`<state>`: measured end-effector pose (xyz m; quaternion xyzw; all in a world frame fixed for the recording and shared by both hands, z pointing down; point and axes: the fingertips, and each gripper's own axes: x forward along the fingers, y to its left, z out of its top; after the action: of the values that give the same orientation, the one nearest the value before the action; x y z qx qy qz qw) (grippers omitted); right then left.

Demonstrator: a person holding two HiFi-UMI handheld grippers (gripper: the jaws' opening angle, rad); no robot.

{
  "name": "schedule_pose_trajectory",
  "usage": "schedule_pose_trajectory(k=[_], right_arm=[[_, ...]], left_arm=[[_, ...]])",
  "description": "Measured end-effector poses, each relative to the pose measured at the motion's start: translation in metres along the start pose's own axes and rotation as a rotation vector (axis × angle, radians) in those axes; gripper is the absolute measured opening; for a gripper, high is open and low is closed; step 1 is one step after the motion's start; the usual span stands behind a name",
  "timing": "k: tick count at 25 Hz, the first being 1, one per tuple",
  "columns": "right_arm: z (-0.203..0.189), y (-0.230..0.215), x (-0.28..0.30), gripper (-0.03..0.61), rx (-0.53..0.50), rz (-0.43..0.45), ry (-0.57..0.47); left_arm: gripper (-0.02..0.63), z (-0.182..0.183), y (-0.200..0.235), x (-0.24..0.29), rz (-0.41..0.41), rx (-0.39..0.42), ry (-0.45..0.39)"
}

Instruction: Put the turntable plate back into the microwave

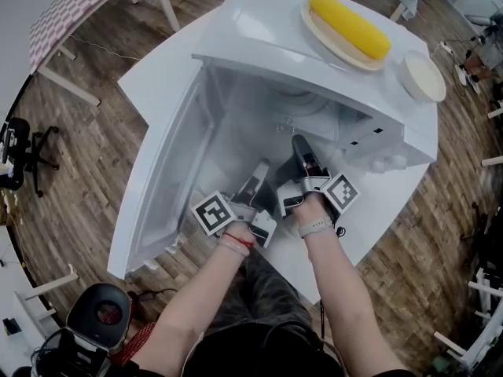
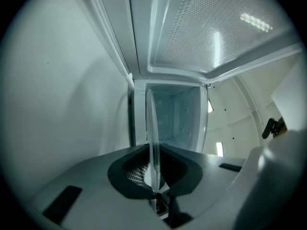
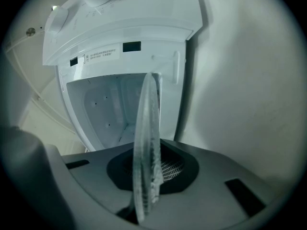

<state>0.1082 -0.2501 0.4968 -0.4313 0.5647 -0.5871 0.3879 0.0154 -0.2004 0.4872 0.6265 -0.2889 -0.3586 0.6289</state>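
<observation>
Both pairs of jaws are clamped on the rim of the glass turntable plate [image 3: 146, 143], near each other, likely so it cannot tip or slip. The left gripper [image 1: 258, 171] and right gripper [image 1: 302, 151] hold it at the mouth of the microwave [image 1: 259, 38]. The door [image 1: 161, 179] hangs open on the left, out of the way. Corn [image 1: 350, 26] and a white bowl [image 1: 423, 77] sit on top, far off.

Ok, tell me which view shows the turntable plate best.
The right gripper view: the turntable plate stands edge-on, its textured rim clear. The left gripper view shows only a thin glass edge; the head view hardly shows it.
</observation>
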Motion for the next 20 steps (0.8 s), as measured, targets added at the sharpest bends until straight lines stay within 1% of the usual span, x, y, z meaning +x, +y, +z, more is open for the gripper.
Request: schedule_pose_trajectory(k=[7,9,12,20], right_arm=[[0.002,0.004,0.002,0.041,-0.014,0.022,0.018],[0.000,0.004,0.001,0.041,-0.048,0.017,0.038],[-0.004,0.004,-0.002,0.044,-0.108,0.008,0.086],[-0.028,0.005,-0.025,0.055,-0.205,0.013,0.205]], left_arm=[[0.032,0.000,0.002,0.004,0.001,-0.031,-0.015],[0.031,0.001,0.003,0.003,0.005,-0.044,-0.022],[0.032,0.002,0.005,0.002,0.010,-0.042,-0.023],[0.032,0.009,0.005,0.005,0.012,-0.035,-0.034]])
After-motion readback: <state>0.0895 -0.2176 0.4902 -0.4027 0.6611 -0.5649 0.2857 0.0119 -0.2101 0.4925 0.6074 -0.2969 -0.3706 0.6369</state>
